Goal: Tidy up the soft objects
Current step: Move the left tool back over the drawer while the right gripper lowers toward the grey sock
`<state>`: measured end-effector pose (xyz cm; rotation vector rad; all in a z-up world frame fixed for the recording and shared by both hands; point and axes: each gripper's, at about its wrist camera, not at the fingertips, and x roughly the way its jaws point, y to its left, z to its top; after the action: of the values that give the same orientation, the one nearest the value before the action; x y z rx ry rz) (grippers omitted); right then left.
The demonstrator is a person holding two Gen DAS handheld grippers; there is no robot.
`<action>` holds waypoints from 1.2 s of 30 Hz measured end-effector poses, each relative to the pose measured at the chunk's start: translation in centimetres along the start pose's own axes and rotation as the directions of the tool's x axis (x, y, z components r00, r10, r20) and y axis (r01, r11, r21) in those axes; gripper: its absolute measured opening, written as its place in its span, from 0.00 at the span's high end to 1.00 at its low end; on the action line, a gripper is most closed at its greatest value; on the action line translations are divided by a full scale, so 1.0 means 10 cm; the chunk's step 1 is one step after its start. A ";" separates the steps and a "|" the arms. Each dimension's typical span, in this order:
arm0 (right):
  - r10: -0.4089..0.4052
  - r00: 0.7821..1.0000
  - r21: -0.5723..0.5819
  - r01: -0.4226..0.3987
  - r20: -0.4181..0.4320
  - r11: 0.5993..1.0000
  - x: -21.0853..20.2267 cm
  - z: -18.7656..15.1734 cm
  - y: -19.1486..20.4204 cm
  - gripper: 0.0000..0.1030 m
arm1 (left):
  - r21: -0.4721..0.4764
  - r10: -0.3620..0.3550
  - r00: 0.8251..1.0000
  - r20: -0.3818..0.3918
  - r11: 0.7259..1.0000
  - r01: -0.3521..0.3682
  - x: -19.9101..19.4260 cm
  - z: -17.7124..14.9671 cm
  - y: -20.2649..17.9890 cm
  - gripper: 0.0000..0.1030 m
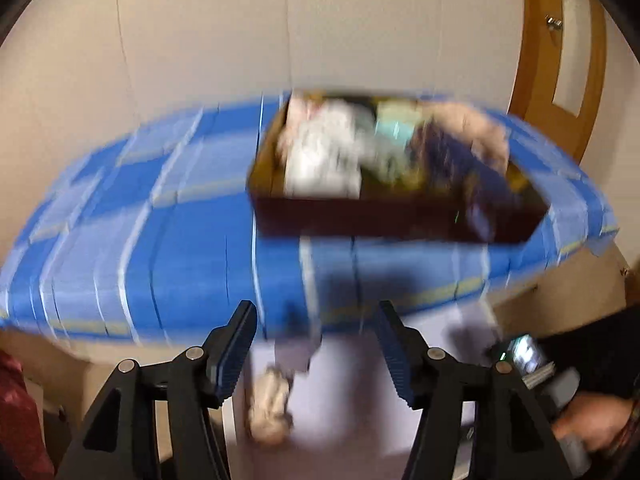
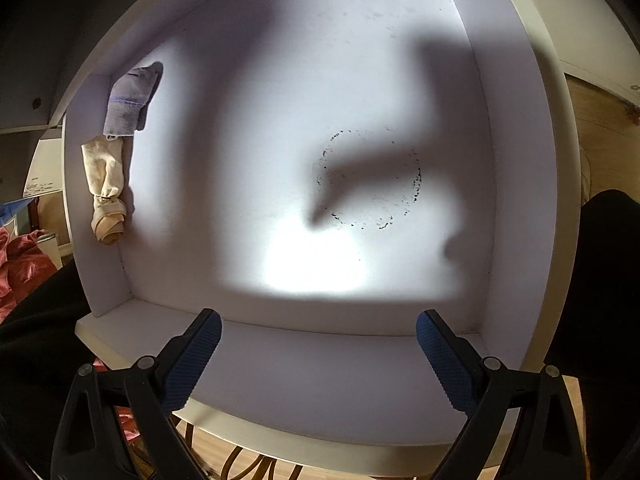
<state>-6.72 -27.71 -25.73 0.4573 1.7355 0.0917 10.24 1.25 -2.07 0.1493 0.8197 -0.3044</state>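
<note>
Left wrist view, strongly motion-blurred: the left gripper [image 1: 318, 344] has its jaws spread wide with nothing between the blue ribbed pads [image 1: 236, 354]. Ahead lies a bed covered by a blue checked bedspread [image 1: 132, 220]. On the bedspread, towards its far right part, sits a dark rectangular box [image 1: 384, 222] heaped with soft items [image 1: 328, 152] in white, pale green, beige and dark tones; blur prevents naming them singly. Below the bed's near edge is the white drawer [image 1: 352, 392], with a cream sock [image 1: 270, 408] lying in it, blurred. At lower right a hand [image 1: 592, 420] grips the handle of the other tool. A wooden door [image 1: 560, 60] stands at upper right.

Right wrist view, sharp: the right gripper [image 2: 318, 356] is likewise released, jaws far apart and holding nothing, poised above the front rim of the white drawer [image 2: 304, 380]. Two socks lie end to end against the drawer's left wall: a grey sock [image 2: 130, 100] nearer the far left corner, and a cream sock [image 2: 106, 188] just in front of it, the two touching. A ring of dark specks [image 2: 372, 180] marks the drawer floor right of centre. Red fabric [image 2: 20, 264] shows outside the drawer at left.
</note>
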 end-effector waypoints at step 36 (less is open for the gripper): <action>0.077 0.954 0.006 -0.082 0.289 0.997 0.04 0.88 1.33 0.05 | -0.345 0.114 0.867 -0.486 0.886 -0.310 0.81 -1.20 0.98 0.40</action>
<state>5.02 -17.04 -23.99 0.5265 1.4317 0.0636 10.28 11.75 -15.98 -0.0929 1.3055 0.1358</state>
